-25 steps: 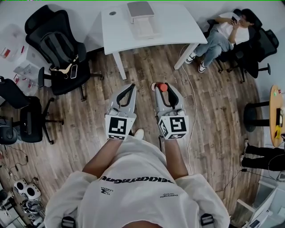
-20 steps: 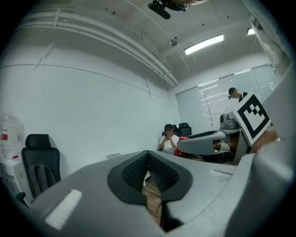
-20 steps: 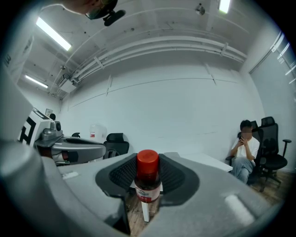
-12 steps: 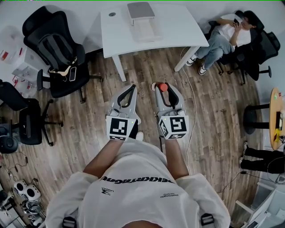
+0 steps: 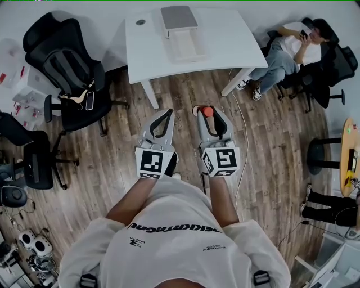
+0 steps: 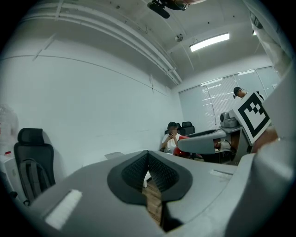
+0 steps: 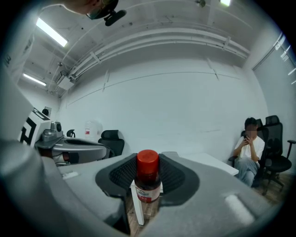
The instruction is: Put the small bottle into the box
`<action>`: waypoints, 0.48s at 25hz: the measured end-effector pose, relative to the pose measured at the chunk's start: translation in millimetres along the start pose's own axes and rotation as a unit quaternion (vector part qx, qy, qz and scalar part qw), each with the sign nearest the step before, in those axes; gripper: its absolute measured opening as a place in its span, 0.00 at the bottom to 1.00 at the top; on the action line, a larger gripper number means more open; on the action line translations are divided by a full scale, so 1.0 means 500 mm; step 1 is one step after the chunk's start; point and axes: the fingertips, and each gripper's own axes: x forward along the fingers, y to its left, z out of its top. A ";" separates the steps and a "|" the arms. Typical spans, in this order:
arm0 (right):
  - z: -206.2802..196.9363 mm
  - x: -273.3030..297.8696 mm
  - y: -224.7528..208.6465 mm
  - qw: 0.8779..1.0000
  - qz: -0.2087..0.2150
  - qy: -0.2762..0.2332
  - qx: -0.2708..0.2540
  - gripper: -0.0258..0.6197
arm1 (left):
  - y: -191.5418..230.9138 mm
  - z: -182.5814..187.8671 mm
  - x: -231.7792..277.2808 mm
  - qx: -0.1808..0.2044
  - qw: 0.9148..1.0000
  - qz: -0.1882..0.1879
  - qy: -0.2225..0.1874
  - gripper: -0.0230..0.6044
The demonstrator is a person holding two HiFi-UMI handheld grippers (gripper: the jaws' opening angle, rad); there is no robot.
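The right claw (image 5: 204,111) grips the small bottle (image 7: 148,184) upright for carrying toward the box (image 5: 182,35) at twelve o'clock. The left claw (image 6: 148,163) is closed and empty.

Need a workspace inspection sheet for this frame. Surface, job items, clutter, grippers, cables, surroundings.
Surface: white table ahead of the person; wood floor under the grippers.
Job's things: small bottle, red cap, upright in the right gripper's jaws; box on the table, looks open, contents not readable.
Clutter: small gear on the floor at lower left; nothing seen between the grippers and the table.
Grippers: left gripper has its jaws together and empty; right gripper is shut on the bottle. Both are held over the floor, short of the table.
Cables: thin cable on the floor, right of the right gripper.
Surroundings: office chairs at left; seated person at right.
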 end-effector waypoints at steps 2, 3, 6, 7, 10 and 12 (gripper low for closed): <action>0.004 0.028 -0.019 1.000 -0.001 0.001 -0.001 0.26 | 0.015 0.004 0.033 -0.001 1.000 0.001 -0.002 0.04; 0.007 0.042 -0.028 1.000 -0.002 0.001 -0.001 0.26 | 0.022 0.005 0.048 -0.001 1.000 0.001 -0.002 0.04; 0.015 0.086 -0.050 1.000 0.000 0.003 -0.003 0.26 | 0.042 0.006 0.092 -0.004 1.000 0.000 0.001 0.04; 0.017 0.100 -0.056 1.000 0.001 0.004 -0.003 0.26 | 0.048 0.007 0.105 -0.005 1.000 0.000 0.002 0.04; 0.023 0.138 -0.072 1.000 0.003 0.007 -0.003 0.26 | 0.068 0.008 0.141 -0.007 1.000 0.000 0.006 0.04; 0.028 0.162 -0.081 1.000 0.004 0.009 -0.002 0.26 | 0.083 0.009 0.164 -0.008 1.000 0.000 0.009 0.04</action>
